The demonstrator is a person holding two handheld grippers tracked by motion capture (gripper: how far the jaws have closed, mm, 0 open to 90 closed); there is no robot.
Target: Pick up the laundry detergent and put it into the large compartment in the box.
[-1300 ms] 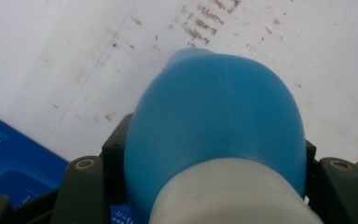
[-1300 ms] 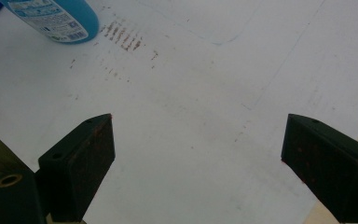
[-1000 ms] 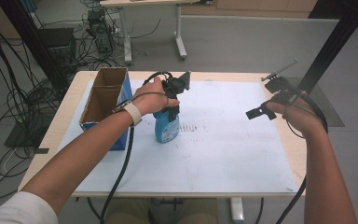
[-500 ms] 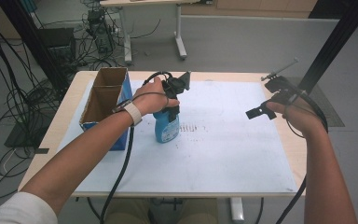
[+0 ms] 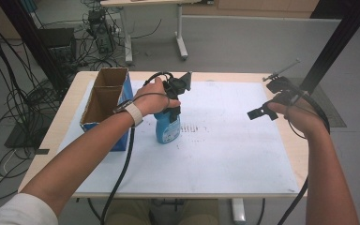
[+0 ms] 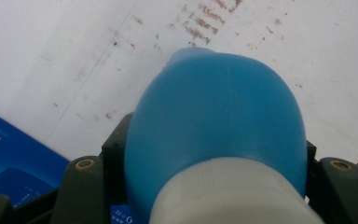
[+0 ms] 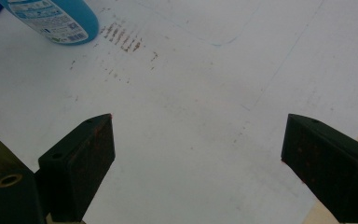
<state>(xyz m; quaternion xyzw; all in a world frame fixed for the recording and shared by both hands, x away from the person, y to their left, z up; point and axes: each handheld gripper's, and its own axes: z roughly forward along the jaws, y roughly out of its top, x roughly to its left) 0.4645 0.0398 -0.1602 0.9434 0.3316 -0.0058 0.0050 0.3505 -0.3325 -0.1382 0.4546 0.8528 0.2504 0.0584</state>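
Observation:
A blue plastic bottle with a white collar stands upright on the white sheet, just right of the cardboard box. My left gripper comes down on its top and is shut on it; in the left gripper view the bottle sits wedged between the two black jaws. My right gripper hangs over the right part of the table, well clear of the bottle. In the right gripper view its jaws stand wide apart with only white sheet between them, and the bottle's base sits at the top left.
An open cardboard box with blue sides stands at the table's left, close beside the bottle. A white sheet with faint brown marks covers most of the wooden table. Cables trail from both grippers; more cables and a desk frame lie on the floor behind.

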